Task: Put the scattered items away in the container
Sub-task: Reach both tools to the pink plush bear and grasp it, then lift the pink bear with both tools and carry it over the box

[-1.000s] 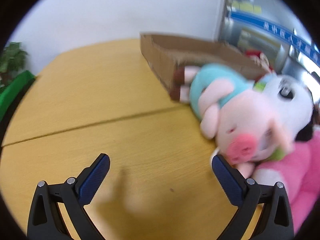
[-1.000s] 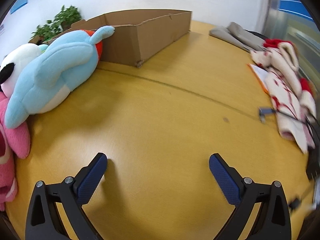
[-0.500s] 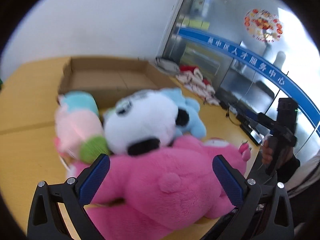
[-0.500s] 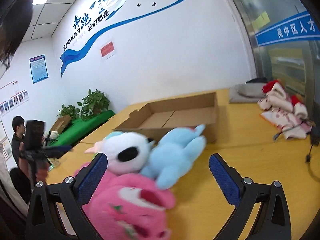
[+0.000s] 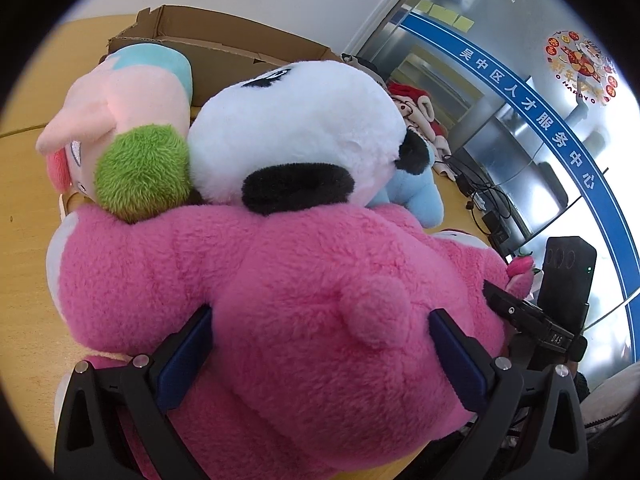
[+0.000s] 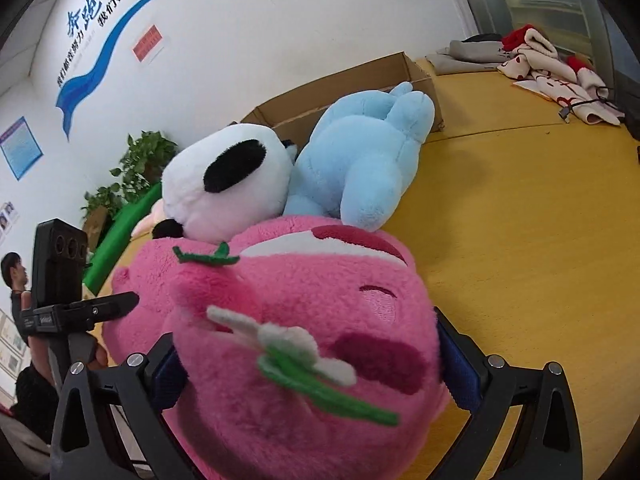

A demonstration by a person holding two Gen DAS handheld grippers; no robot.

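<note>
Both grippers straddle the big fuzzy pink plush bear — the left gripper around its back, the right gripper around its head, blue pads pressed into fur, though whether they truly clamp I cannot tell. The shallow cardboard box sits at twelve o'clock. Lifting could topple the white-and-black panda plush leaning on top. The bear's underside is hidden.

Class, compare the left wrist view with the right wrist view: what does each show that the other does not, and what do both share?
Only the left wrist view shows the pink pig plush and the blue wall banner.

Only the right wrist view shows the potted plant and the pink plush's face.

Both show the pink plush between the fingers of a hand-held gripper, the panda plush, the blue plush and the cardboard box.
</note>
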